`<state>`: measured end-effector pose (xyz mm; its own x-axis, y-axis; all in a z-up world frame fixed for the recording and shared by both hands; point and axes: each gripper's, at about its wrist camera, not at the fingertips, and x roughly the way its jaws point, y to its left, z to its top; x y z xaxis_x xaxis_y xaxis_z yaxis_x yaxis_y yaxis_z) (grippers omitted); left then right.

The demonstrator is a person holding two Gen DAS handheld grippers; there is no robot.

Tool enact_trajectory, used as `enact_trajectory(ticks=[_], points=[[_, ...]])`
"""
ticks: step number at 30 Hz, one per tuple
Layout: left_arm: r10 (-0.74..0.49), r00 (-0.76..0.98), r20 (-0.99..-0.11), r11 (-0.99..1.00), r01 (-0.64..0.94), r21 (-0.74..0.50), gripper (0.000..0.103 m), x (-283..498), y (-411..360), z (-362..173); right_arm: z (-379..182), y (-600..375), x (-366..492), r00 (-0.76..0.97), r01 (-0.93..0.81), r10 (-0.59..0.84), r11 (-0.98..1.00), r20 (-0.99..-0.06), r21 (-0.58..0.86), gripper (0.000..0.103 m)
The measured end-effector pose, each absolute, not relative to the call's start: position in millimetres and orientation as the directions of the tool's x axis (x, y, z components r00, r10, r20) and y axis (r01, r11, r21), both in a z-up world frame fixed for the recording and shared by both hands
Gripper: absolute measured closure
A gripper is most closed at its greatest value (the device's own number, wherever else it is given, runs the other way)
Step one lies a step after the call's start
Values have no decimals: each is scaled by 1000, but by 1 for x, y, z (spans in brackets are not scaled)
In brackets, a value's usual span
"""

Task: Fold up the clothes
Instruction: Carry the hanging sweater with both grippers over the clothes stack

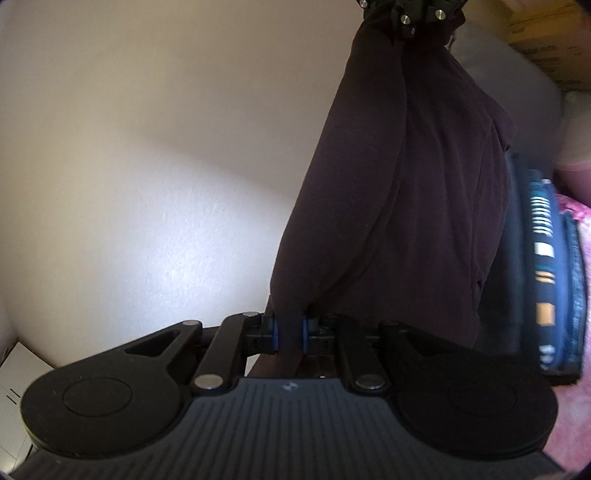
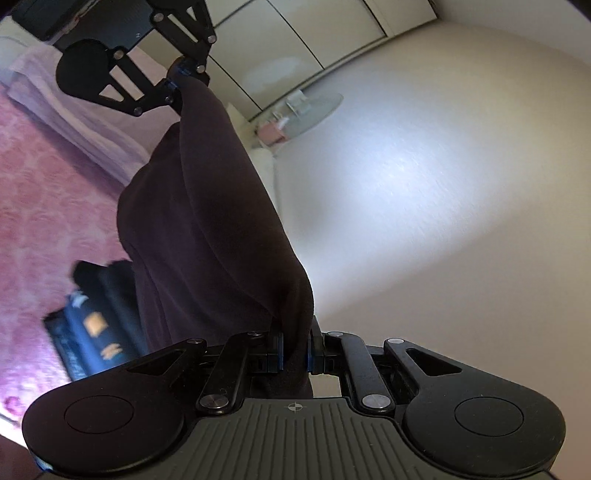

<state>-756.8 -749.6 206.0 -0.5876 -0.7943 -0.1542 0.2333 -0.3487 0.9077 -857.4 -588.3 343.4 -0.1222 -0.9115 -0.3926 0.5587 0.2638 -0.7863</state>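
A dark maroon garment [image 1: 399, 192] hangs stretched in the air between my two grippers. In the left wrist view my left gripper [image 1: 290, 329] is shut on one bunched end of it, and the right gripper [image 1: 408, 18] grips the other end at the top edge. In the right wrist view my right gripper [image 2: 294, 350] is shut on the garment [image 2: 207, 206], which runs up to the left gripper [image 2: 178, 78] at the top left. The cloth sags in folds between the two grips.
Beneath the garment lies a folded stack of dark clothes with orange and white print [image 1: 546, 277] [image 2: 92, 332] on a pink patterned surface [image 2: 44, 192]. A pale wall [image 1: 147, 147] fills the far side. A round glass table [image 2: 314, 107] stands near white cupboard doors.
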Motion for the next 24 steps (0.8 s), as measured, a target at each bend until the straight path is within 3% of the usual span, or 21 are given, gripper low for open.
enact_trajectory(ticks=[10,14,19,24], points=[[-884,-442,-149,-293,279,914,94,-869,-848,183,308,-719,-961,-12,481,-927,325,-376,-815,94],[-890,-408,-204,-338,289,895,94,-876,-848,129,258,-721,-978,45,440,-934,337,-355,-832,94],[-839,-371,-398,-483,169,859,93,-872,-813,14,148,-689,-983,104,397,-843,522,-528,-755,94],[-851,-365,-378,-475,224,851,94,-866,-790,-7,113,-668,-984,110,450,-820,545,-562,-707,94]])
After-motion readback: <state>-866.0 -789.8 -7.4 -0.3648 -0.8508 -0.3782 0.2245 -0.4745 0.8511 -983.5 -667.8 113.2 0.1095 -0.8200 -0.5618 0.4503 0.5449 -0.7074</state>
